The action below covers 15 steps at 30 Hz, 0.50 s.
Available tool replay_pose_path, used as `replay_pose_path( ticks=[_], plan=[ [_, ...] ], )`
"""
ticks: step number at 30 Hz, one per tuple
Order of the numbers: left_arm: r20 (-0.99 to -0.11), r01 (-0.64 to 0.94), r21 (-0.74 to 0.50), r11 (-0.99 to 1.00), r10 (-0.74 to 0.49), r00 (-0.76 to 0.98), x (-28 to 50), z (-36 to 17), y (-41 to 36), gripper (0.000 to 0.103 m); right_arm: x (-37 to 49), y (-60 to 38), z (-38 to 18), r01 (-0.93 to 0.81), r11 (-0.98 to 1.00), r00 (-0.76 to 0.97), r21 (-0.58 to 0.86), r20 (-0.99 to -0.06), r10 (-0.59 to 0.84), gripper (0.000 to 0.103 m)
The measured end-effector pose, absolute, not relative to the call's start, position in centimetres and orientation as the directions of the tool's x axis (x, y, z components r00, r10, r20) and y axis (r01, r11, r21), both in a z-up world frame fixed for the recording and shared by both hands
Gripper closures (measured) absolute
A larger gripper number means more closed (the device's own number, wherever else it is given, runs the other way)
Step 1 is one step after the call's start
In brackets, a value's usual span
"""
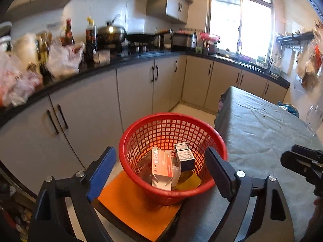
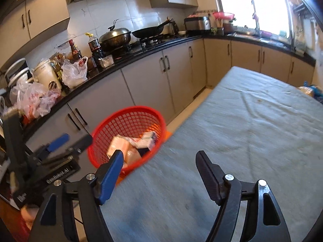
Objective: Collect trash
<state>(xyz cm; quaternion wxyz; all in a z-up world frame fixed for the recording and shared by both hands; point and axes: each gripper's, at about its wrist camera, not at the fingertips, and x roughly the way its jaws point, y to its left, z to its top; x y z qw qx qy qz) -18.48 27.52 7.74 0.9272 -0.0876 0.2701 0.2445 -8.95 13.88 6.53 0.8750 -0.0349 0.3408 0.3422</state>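
Observation:
A red mesh basket (image 1: 141,129) stands on an orange stool (image 1: 133,207) beside the table. It holds an orange-and-white carton (image 1: 162,164), a black box (image 1: 184,158), clear wrapping and a yellow piece. My left gripper (image 1: 160,155) is open and empty, just in front of and above the basket. My right gripper (image 2: 159,159) is open and empty over the table's left edge; the basket (image 2: 129,119) is ahead to its left. The left gripper (image 2: 70,139) shows in the right wrist view, the right one at the left wrist view's edge (image 1: 302,161).
A table with a grey-green cloth (image 2: 252,131) fills the right side. A black counter (image 2: 125,60) with grey cabinets runs along the left and back, carrying plastic bags (image 2: 38,98), bottles, a wok and a pan. A window is at the back.

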Motion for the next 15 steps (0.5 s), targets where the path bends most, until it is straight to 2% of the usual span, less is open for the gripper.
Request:
replay_pose_path(
  ticks=[5, 7, 9, 15],
  plan=[
    [-0.497, -0.475, 0.029, 0.88, 0.425, 0.757, -20.0, 8.5, 23.0, 0.005, -12.2, 10.0, 6.6, -0.573, 0.812, 0.617, 0.116, -0.591, 0.52, 0.015],
    [-0.488, -0.458, 0.043, 0.888, 0.419, 0.766, -20.3, 8.4, 21.8, 0.004, -13.3, 8.5, 6.8, -0.539, 0.837, 0.659, 0.095, -0.571, 0.489, 0.015],
    [-0.481, -0.461, 0.064, 0.885, 0.432, 0.763, -20.6, 8.1, 20.9, 0.004, -14.3, 7.4, 7.0, -0.501, 0.863, 0.7, 0.063, -0.557, 0.447, 0.008],
    [-0.504, -0.47, 0.086, 0.879, 0.445, 0.74, -20.9, 6.9, 19.9, 0.004, -16.6, 5.7, 6.7, -0.456, 0.89, 0.748, 0.021, -0.533, 0.396, 0.006]
  ],
)
